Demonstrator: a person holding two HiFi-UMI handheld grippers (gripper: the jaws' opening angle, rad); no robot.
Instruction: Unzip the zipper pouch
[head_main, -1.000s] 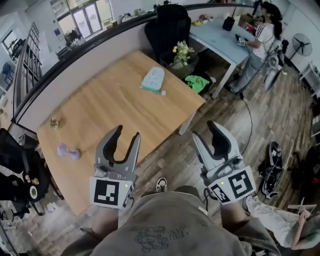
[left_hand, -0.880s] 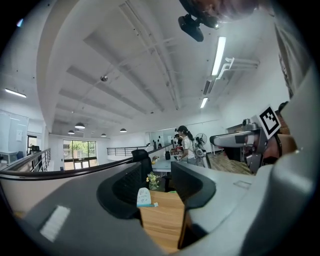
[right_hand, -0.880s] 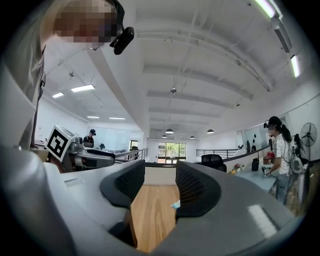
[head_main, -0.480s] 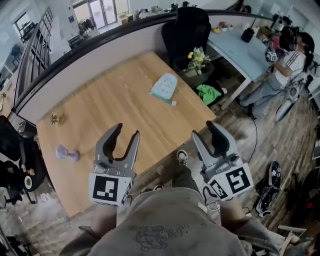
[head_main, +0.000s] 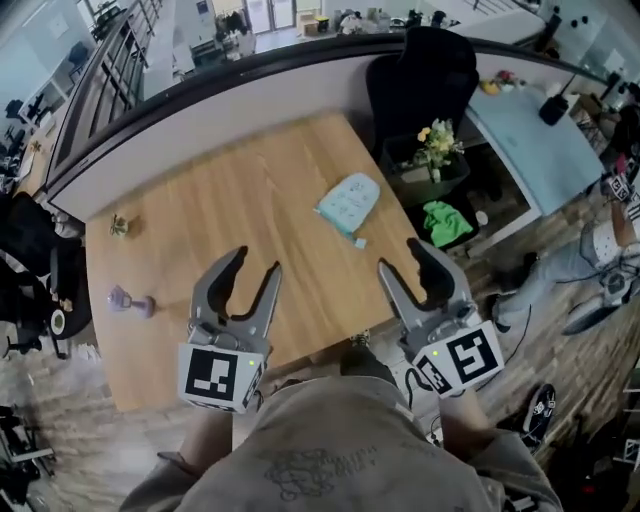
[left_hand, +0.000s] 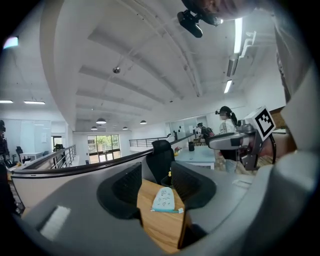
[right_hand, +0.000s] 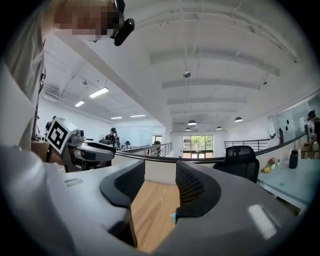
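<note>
A pale teal zipper pouch (head_main: 349, 201) lies flat on the wooden table (head_main: 230, 220), toward its far right side. In the left gripper view the pouch (left_hand: 164, 200) shows between the open jaws, well beyond them. My left gripper (head_main: 247, 272) hangs open over the table's near edge with nothing in it. My right gripper (head_main: 408, 262) is open and empty too, at the table's near right corner, short of the pouch. In the right gripper view only a teal sliver of the pouch (right_hand: 173, 217) peeks past the right jaw.
A small purple dumbbell-like object (head_main: 130, 299) lies near the table's left edge and a tiny figure (head_main: 119, 225) at the far left. A black office chair (head_main: 420, 80), a flower pot (head_main: 432, 150) and a light blue desk (head_main: 535, 140) stand beyond the right side.
The head view has swung so the table and pouch sit more to the centre and closer. Both grippers stay open, now nearer the table's edge.
</note>
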